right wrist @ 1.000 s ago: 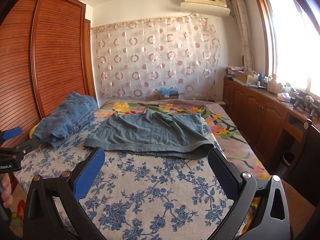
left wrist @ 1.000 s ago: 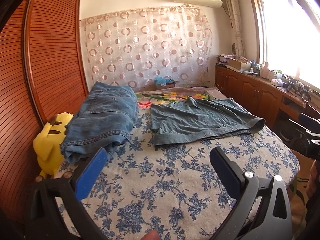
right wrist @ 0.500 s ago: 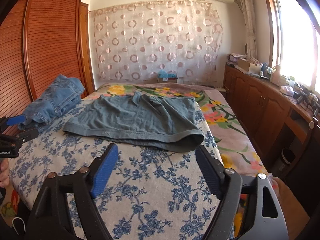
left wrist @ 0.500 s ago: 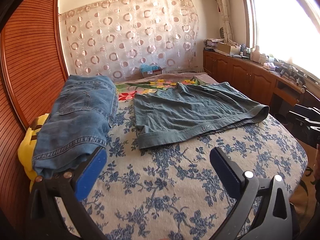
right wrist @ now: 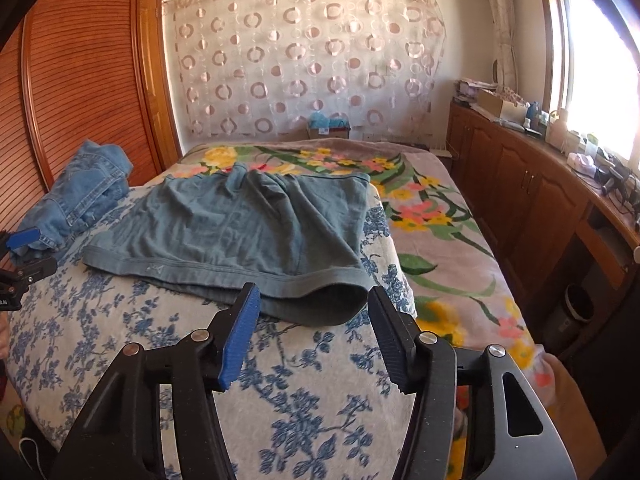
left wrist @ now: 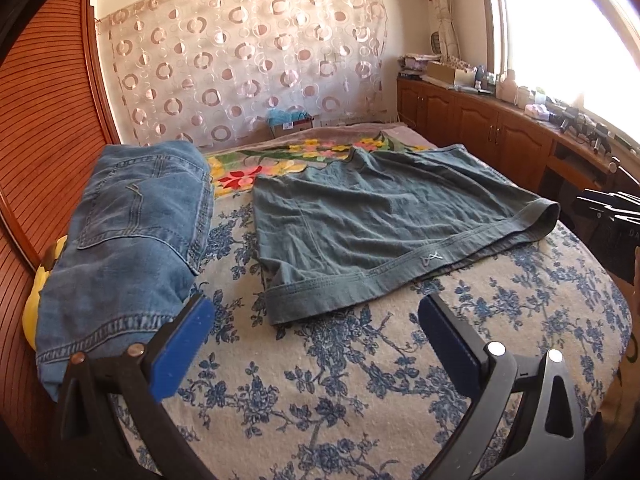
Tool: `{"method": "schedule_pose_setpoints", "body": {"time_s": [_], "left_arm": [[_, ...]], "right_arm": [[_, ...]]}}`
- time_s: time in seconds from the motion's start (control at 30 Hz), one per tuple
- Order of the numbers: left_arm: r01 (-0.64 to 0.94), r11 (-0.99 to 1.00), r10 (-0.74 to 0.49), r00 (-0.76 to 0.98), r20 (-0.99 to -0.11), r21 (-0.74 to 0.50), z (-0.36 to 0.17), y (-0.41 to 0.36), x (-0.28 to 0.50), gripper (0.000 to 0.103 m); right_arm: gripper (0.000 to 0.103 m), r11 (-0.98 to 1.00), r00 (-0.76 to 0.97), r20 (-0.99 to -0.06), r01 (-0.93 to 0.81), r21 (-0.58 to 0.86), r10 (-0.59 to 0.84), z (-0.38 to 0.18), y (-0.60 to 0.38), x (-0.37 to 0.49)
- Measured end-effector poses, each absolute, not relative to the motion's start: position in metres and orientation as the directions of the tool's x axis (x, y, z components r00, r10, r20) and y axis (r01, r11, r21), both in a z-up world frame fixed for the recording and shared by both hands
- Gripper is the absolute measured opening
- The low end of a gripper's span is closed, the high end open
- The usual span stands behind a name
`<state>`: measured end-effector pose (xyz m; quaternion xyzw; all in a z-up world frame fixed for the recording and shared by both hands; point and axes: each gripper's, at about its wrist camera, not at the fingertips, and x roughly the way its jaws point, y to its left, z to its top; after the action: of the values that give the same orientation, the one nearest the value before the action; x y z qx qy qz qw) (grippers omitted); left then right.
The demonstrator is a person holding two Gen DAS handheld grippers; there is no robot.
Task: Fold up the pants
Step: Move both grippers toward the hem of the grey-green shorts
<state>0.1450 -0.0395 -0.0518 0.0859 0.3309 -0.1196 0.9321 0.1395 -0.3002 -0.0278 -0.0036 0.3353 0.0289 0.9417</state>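
Observation:
Grey-green pants [left wrist: 380, 232] [right wrist: 248, 228] lie flat on the bed, their hem towards me. My left gripper [left wrist: 316, 312] hovers over the blanket just short of the pants' near left corner, jaws wide open and empty. My right gripper [right wrist: 314, 300] sits low at the pants' near right corner with its jaws closing. That corner of the hem shows just ahead between the fingertips, and the pads do not press on it. Each gripper also shows at the edge of the other's view: the right gripper [left wrist: 612, 216] and the left gripper [right wrist: 24, 256].
A heap of blue jeans [left wrist: 132, 236] [right wrist: 80, 196] lies at the bed's left side over a yellow plush toy [left wrist: 34, 304]. The blue-flowered blanket [left wrist: 360, 380] covers the near bed. A wooden wardrobe [left wrist: 40, 120] stands left, low cabinets [right wrist: 540, 208] and a bin [right wrist: 576, 312] right.
Both grippers have moved forward and lower, so the pants are nearer and larger. The right gripper's jaws have narrowed. The left gripper's jaws have stayed wide.

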Motion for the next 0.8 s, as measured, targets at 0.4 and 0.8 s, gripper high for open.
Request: {"method": "schedule_pose_setpoints", "body": {"time_s": [0.4,0.8], "left_arm": [[0.299,0.954,-0.193,0.697,-0.691,0.036,-0.065,-0.041,0.180,0.069],[0.267,0.962,-0.136,0.650,-0.747,0.057,-0.090,-0.039,0.209,0.051]], "right_arm": [[0.056,0.994,0.722,-0.686,-0.113,0.010,0.089,-0.046,-0.311,0.174],[0.054,0.993,0.685,-0.723,-0.113,0.013,0.088,-0.060,-0.320,0.190]]}}
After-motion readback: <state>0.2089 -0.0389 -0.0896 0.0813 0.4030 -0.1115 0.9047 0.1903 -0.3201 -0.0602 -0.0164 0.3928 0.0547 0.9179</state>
